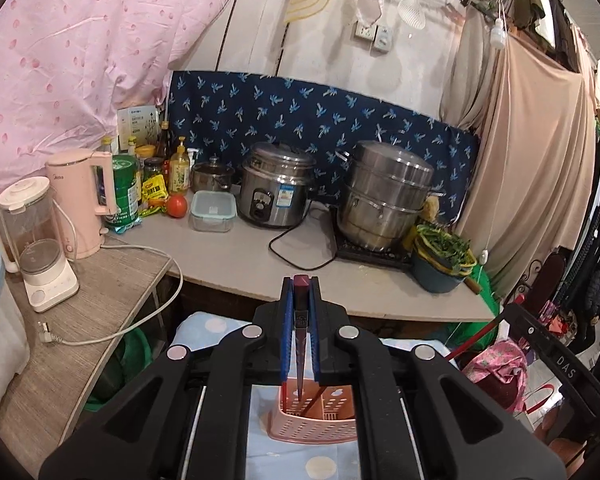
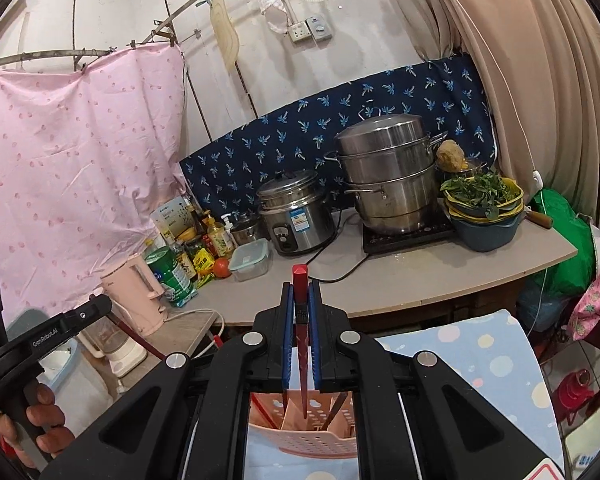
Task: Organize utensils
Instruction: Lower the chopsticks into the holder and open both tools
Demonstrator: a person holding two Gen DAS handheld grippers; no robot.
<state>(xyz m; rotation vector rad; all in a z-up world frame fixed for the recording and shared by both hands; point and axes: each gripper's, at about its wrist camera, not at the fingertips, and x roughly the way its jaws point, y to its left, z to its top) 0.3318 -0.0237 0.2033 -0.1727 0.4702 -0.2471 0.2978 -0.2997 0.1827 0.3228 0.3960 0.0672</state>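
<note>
Both grippers are clamped on chopsticks: the left gripper pinches a dark red chopstick, the right gripper a brighter red chopstick. Tips hang just above the pink holder near, below. Next, I'd judge: lower, then release.

Below the gripper, a blue dotted cloth covers the surface, with a pink perforated basket standing on it.

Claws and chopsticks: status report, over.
Left claw shut on a dark red chopstick. Right claw shut on a red chopstick. Both tips over the pink utensil basket. Nothing blocking.
</note>
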